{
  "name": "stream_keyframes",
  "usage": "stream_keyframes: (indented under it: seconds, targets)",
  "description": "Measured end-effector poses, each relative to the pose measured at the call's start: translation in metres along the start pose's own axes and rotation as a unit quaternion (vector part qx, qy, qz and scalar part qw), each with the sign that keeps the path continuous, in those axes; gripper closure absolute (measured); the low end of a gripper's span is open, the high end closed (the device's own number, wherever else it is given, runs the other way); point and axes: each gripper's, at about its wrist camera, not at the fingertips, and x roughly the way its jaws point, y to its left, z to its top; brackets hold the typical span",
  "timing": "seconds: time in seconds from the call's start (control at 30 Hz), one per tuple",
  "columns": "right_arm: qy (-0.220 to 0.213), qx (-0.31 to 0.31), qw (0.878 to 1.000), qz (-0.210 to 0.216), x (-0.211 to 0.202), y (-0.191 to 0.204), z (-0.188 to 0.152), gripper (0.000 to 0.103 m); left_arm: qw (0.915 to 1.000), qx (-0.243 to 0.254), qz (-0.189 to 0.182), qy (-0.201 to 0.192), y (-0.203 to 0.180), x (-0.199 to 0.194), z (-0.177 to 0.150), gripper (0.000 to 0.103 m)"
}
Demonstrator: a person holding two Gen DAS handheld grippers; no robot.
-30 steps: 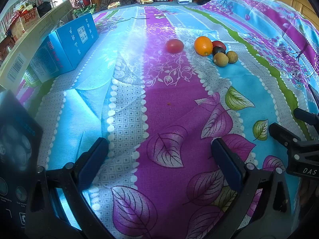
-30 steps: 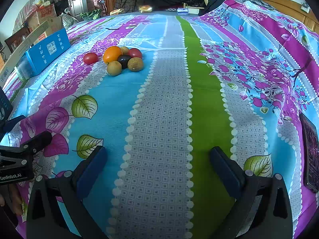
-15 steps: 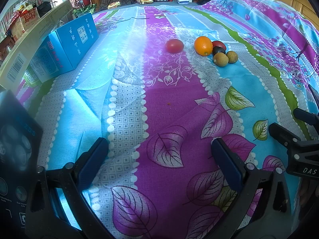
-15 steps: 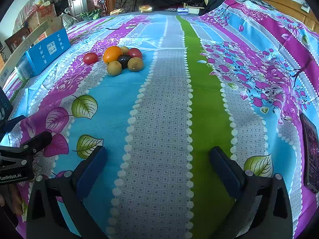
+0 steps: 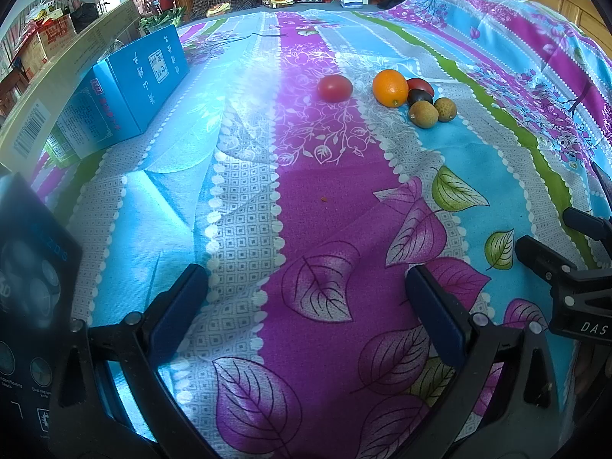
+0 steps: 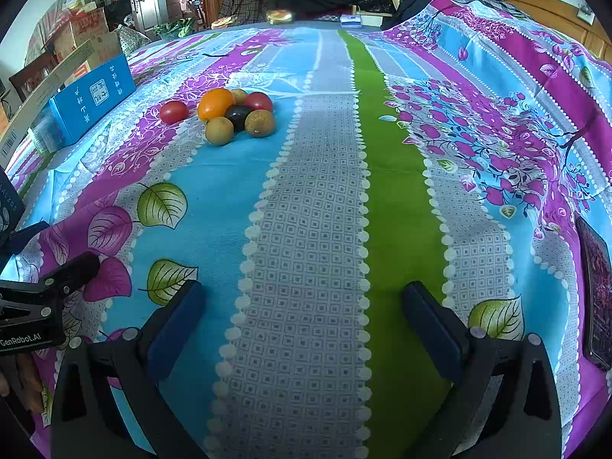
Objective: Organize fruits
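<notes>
1. Purple, blue, green and grey striped cloth with leaf prints (image 5: 317, 206) covers the whole work surface, and the round orange fruit (image 5: 390, 88) on it serves as the landmark.
2. Left of the orange fruit, a little apart, lies a lone red tomato (image 5: 335, 88).
3. Bunched against its right and near side are a second red fruit (image 5: 420, 85), a dark plum-like fruit (image 5: 419, 97) and two brown-green round fruits (image 5: 423, 114) — one more pale fruit (image 6: 239, 95) peeks out behind it in the right view.
4. Far left of the orange fruit, a blue cardboard box (image 5: 141, 84) stands along the cloth's edge.
5. Between the fruit cluster and both claws the cloth lies bare and wide.
6. Left gripper (image 5: 306, 306) is spread wide, holding nothing, well short of the orange fruit.
7. Right gripper (image 6: 302, 317) is likewise wide apart and empty — a dark phone-like slab (image 6: 596, 290) lies at the far right edge.
</notes>
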Motion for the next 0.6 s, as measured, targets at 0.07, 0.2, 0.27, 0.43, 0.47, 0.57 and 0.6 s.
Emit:
stream_keyframes:
  seconds: [0.07, 0.2, 0.27, 0.43, 0.47, 0.57, 0.6]
  targets:
    - [0.000, 0.000, 1.000, 0.000, 0.0000, 0.0001, 0.0000, 0.000, 1.0000, 0.000, 0.000, 0.000, 0.0000, 0.0000, 0.0000, 0.000]
    - [0.000, 0.000, 1.000, 0.000, 0.0000, 0.0003, 0.0005, 0.000, 1.0000, 0.000, 0.000, 0.000, 0.0000, 0.0000, 0.0000, 0.000]
    - [0.000, 0.000, 1.000, 0.000, -0.0001, 0.0005, 0.0008, 0.000, 1.0000, 0.000, 0.000, 0.000, 0.0000, 0.0000, 0.0000, 0.000]
    - [0.000, 0.000, 1.000, 0.000, -0.0003, 0.0006, 0.0015, 0.000, 1.0000, 0.000, 0.000, 0.000, 0.0000, 0.0000, 0.0000, 0.000]
    - [0.000, 0.000, 1.000, 0.000, -0.0003, 0.0006, 0.0016, 0.000, 1.0000, 0.000, 0.000, 0.000, 0.0000, 0.0000, 0.0000, 0.000]
    - [0.000, 0.000, 1.000, 0.000, -0.0004, 0.0008, 0.0021, 0.000, 1.0000, 0.000, 0.000, 0.000, 0.0000, 0.0000, 0.0000, 0.000]
    - [0.000, 0.000, 1.000, 0.001, -0.0004, 0.0008, 0.0022, 0.000, 1.0000, 0.000, 0.000, 0.000, 0.0000, 0.0000, 0.0000, 0.000]
